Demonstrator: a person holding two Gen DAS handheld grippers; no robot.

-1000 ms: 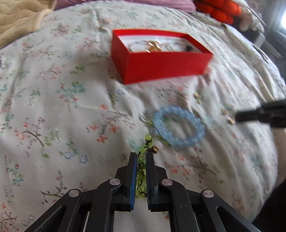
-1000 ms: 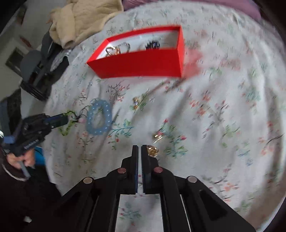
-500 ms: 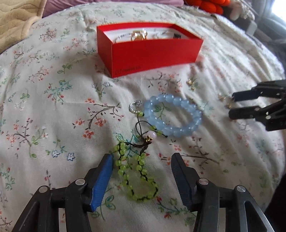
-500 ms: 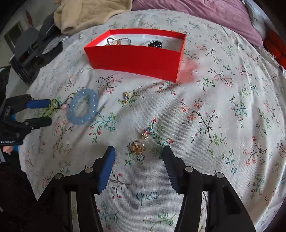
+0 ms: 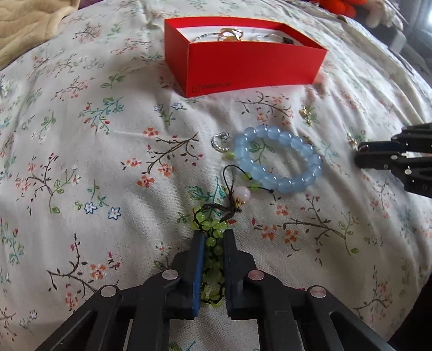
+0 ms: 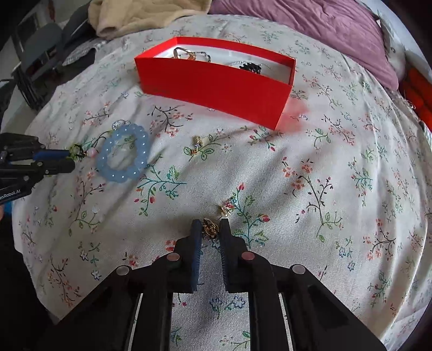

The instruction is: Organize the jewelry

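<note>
Both jaws just closed: left gripper pinching green bead bracelet, right gripper clamping gold earring. Red box part-filled; blue bracelet and small gold pieces left on bed.

A bedroom at home: a bed with floral bedspread, purple pillow upper right, beige blanket upper left.

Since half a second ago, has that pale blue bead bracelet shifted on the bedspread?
No. The blue bead bracelet lies on the same green leaf print, below the red box; only the camera moved.
</note>
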